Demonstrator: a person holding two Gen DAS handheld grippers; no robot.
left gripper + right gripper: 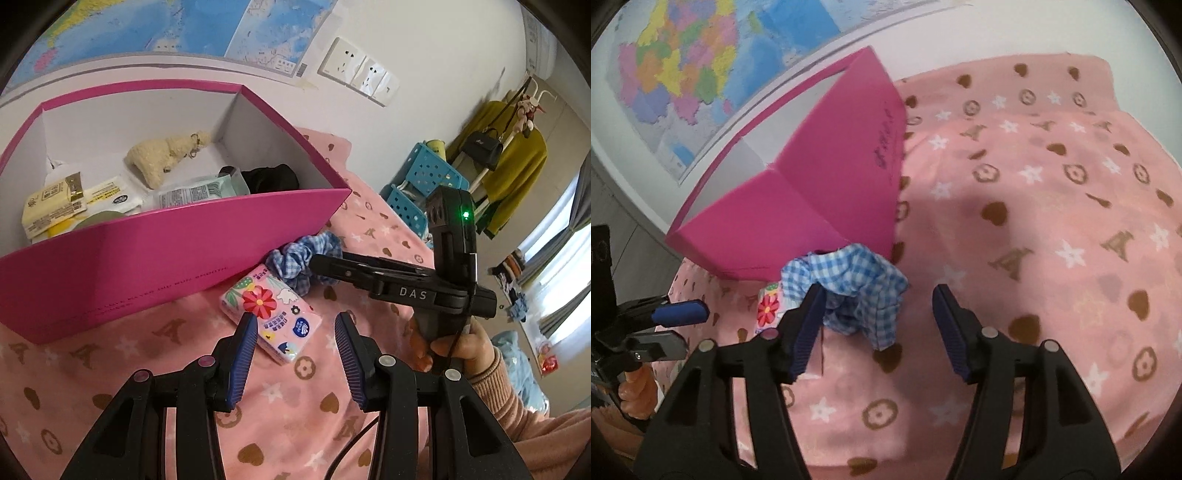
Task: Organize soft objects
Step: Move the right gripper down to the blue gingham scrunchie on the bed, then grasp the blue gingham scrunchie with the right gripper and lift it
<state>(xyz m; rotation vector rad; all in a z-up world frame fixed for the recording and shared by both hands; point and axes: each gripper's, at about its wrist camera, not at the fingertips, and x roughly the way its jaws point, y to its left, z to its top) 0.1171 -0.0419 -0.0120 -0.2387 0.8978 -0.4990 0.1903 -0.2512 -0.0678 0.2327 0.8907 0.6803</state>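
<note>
A blue checked scrunchie (306,264) (849,291) lies on the pink blanket (1034,221) by the corner of the open magenta box (147,258) (812,195). A flowered pink tissue pack (269,314) (770,306) lies beside it. My left gripper (295,332) is open, its left pad over the tissue pack's edge. My right gripper (879,314) is open, with the scrunchie between its fingers; it also shows in the left wrist view (321,262). The box holds a cream plush toy (166,155), tissue packs (55,206) and a black soft item (273,177).
A map (701,62) hangs on the wall behind the box, with wall sockets (362,74) to the right. Blue perforated baskets (424,184) and a rack with a yellow garment (509,166) stand beyond the bed.
</note>
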